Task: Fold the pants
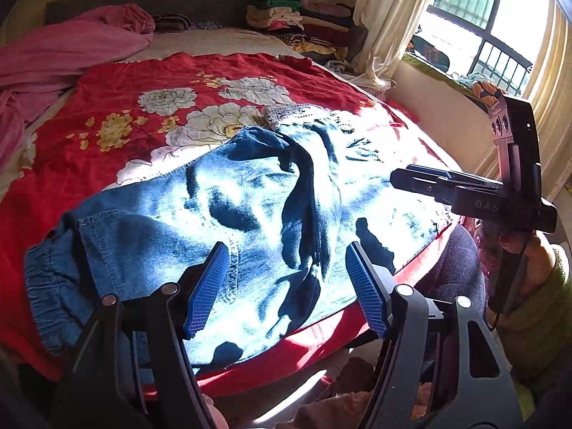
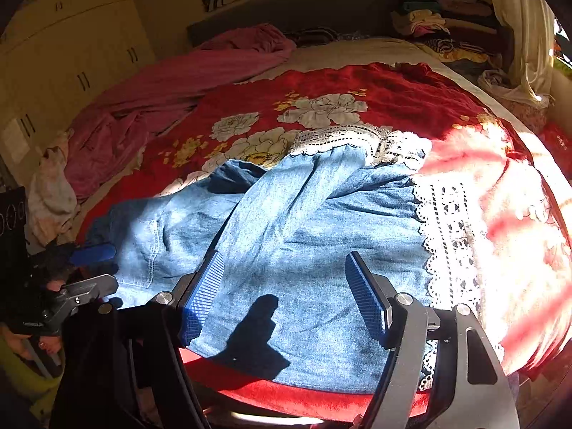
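Note:
Blue denim pants [image 1: 214, 214] with white lace hems [image 2: 447, 236] lie crumpled on the red floral bedspread [image 1: 143, 82], waistband to the left [image 1: 46, 279], legs to the right. One leg is folded over the other [image 2: 296, 193]. My left gripper [image 1: 287, 275] is open and empty, hovering over the seat of the pants near the bed's front edge. My right gripper [image 2: 284, 282] is open and empty above the legs. The right gripper also shows side-on in the left wrist view [image 1: 429, 182]; the left gripper shows at the left of the right wrist view [image 2: 89, 261].
A pink blanket [image 1: 71, 46] lies at the back left of the bed. Stacked clothes [image 1: 304, 18] sit by the headboard. A curtain and window [image 1: 482, 18] are at the right, wardrobes [image 2: 71, 53] at the left. Strong sunlight washes out the bed's right side [image 2: 500, 214].

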{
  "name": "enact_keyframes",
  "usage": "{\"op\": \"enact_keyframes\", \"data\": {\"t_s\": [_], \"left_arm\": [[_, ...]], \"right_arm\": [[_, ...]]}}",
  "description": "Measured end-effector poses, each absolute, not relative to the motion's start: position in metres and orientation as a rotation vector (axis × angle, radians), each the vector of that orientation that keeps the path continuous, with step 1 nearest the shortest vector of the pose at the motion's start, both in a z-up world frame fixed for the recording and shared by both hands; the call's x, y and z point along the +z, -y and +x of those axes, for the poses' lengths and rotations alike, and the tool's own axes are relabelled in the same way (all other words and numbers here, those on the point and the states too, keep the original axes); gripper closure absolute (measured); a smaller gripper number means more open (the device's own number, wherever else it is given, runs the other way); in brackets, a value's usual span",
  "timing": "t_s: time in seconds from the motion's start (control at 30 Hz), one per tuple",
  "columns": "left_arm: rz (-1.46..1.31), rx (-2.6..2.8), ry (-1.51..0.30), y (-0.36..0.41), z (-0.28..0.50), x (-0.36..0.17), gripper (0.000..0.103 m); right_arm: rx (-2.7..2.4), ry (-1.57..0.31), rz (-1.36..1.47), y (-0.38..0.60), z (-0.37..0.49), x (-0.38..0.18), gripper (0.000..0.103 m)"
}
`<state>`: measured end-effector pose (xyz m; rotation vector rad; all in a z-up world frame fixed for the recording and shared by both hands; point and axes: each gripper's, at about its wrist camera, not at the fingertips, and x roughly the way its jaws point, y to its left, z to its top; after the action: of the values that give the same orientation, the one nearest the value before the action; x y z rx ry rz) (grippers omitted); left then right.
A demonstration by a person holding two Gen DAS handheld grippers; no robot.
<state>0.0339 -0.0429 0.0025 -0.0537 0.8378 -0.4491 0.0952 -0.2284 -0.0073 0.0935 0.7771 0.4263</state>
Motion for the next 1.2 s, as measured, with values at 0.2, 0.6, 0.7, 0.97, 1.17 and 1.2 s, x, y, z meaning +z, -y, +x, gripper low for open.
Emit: {"op": "enact_keyframes", "data": {"t_s": [0.2, 0.6, 0.7, 0.97, 1.17, 1.2], "left_arm": [[-0.092, -0.527, -0.907, 0.080, 0.067, -0.017, 0.046], [-0.150, -0.508, -0.973, 0.110, 0.117, -0.047, 0.092], [-0.147, -0.522, -0.965, 0.114, 0.113, -0.045, 0.093], [-0.128, -0.551, -0.956, 0.119, 0.104, -0.045, 0.093], [-0.134, -0.553, -0.949, 0.114, 0.105, -0.042, 0.093], [-0.137, -0.556, -0.947, 0.113, 0.104, -0.042, 0.093]], "right_arm": [[0.423, -0.772, 0.057, 0.228, 0.135, 0.006, 0.024], [0.473, -0.859, -0.079, 0.178, 0.239, 0.004, 0.022], [0.457, -0.921, -0.119, 0.158, 0.262, -0.012, 0.022], [0.363, -1.027, -0.240, 0.119, 0.313, -0.052, 0.041], [0.390, -0.991, -0.171, 0.142, 0.316, -0.050, 0.092], [0.399, -0.982, -0.133, 0.151, 0.313, -0.045, 0.093]]}}
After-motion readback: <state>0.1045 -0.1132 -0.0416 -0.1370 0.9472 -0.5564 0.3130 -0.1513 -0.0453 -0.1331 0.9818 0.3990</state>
